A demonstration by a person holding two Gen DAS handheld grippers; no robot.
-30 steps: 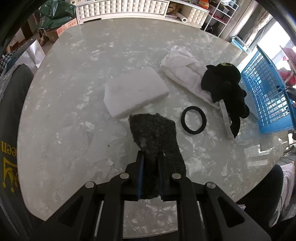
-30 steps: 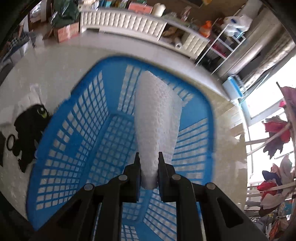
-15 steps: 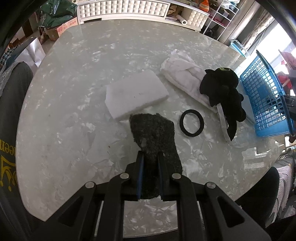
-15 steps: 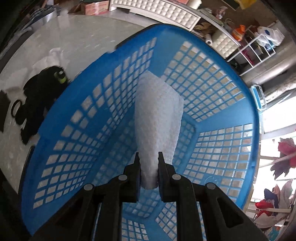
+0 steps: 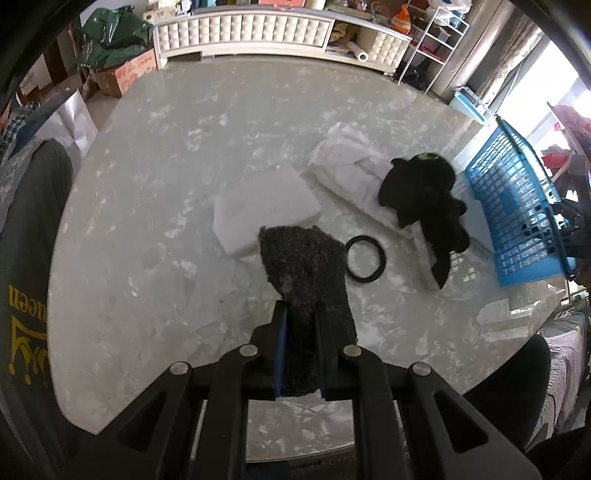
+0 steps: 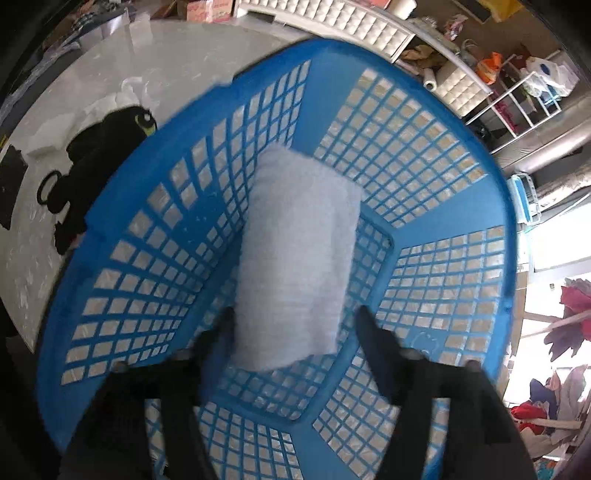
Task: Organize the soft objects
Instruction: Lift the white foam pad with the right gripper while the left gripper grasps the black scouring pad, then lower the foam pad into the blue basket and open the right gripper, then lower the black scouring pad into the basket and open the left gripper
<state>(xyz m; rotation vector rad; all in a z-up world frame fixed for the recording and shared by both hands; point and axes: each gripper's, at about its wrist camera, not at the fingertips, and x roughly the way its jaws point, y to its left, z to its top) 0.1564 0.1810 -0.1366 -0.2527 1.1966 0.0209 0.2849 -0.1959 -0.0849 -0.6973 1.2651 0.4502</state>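
My left gripper (image 5: pixel 299 310) is shut on a dark grey sponge pad (image 5: pixel 306 266) and holds it above the marble table (image 5: pixel 147 206). My right gripper (image 6: pixel 295 314) is open over the blue plastic basket (image 6: pixel 424 229); a white foam block (image 6: pixel 295 254) lies loose between its spread fingers inside the basket. The basket also shows at the right in the left wrist view (image 5: pixel 517 210). On the table lie a white foam block (image 5: pixel 266 206), a folded white cloth (image 5: pixel 351 173), a black plush toy (image 5: pixel 424 192) and a black ring (image 5: pixel 365 258).
The plush toy (image 6: pixel 99 155) and ring (image 6: pixel 48 188) lie left of the basket in the right wrist view. Dark chair backs (image 5: pixel 33 229) stand at the table's near edges. A white cabinet (image 5: pixel 243 26) and wire shelves (image 5: pixel 436 37) stand behind.
My right gripper has opened and let go of the white foam block inside the basket. My left gripper still holds the dark pad and has risen slightly.
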